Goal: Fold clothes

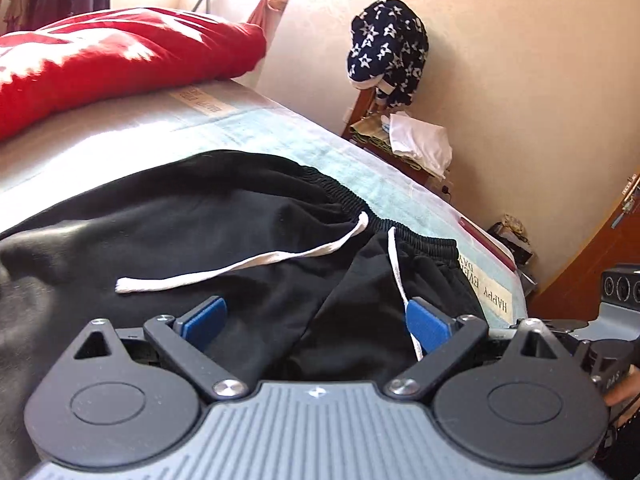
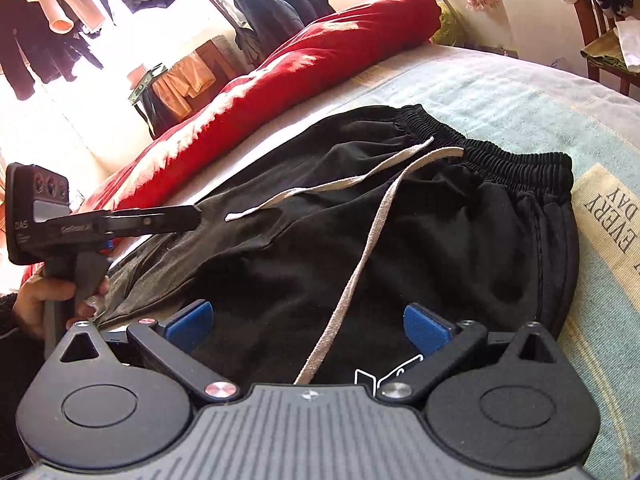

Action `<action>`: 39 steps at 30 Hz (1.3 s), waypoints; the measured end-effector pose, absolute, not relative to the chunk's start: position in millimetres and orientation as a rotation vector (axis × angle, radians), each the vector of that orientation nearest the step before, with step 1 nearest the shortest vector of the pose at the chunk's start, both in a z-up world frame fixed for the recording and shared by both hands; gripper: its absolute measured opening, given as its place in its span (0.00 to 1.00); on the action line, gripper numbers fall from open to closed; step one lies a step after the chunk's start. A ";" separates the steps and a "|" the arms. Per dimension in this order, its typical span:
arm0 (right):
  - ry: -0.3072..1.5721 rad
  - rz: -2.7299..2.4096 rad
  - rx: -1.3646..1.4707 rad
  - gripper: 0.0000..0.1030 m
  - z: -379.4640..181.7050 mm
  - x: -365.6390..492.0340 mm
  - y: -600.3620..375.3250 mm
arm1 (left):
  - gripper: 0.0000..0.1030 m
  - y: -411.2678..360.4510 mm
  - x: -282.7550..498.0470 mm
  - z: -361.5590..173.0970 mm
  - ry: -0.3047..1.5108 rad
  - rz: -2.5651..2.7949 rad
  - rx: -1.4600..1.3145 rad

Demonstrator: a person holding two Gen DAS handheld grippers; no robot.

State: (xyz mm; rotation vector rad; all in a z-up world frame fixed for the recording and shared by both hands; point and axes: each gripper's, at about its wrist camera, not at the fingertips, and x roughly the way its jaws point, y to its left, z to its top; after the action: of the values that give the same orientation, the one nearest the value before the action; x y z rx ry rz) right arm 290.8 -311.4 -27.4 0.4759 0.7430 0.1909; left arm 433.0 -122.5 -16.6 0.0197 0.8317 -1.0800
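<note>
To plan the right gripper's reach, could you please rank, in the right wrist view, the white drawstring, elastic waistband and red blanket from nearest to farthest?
1. white drawstring, trailing between the open right gripper fingers.
2. elastic waistband, ahead, slightly right.
3. red blanket, beyond the black shorts, upper left.

Bedding: red quilt (image 2: 320, 52) bunched along the bed's far side
Chair: star-print garment (image 1: 387, 48) draped over its back
Rail: dark jackets (image 2: 276, 4) hanging

You held both grippers low and level, left gripper (image 1: 316, 322) and right gripper (image 2: 308, 326), jaws spread wide.
</note>
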 end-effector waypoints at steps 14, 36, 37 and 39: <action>0.763 0.134 0.500 1.00 -40.9 299.2 -330.4 | 0.94 -183.5 460.3 -74.2 0.837 -1.070 0.013; 0.765 0.131 0.427 1.00 -22.5 286.5 -310.9 | 0.94 -77.0 411.1 -44.9 0.908 -0.826 0.083; 0.760 0.137 0.426 1.00 -20.4 283.3 -311.1 | 0.94 -70.8 407.2 -39.3 0.901 -0.824 0.068; 0.759 0.146 0.421 1.00 -17.9 278.9 -309.1 | 0.94 -63.3 395.1 -30.0 0.887 -0.835 0.070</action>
State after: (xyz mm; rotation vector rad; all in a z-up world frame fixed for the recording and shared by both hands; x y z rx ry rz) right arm 278.9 -309.1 -17.9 0.4208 0.7590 0.1457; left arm 395.1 -63.3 -30.0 0.0698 0.8872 -0.8348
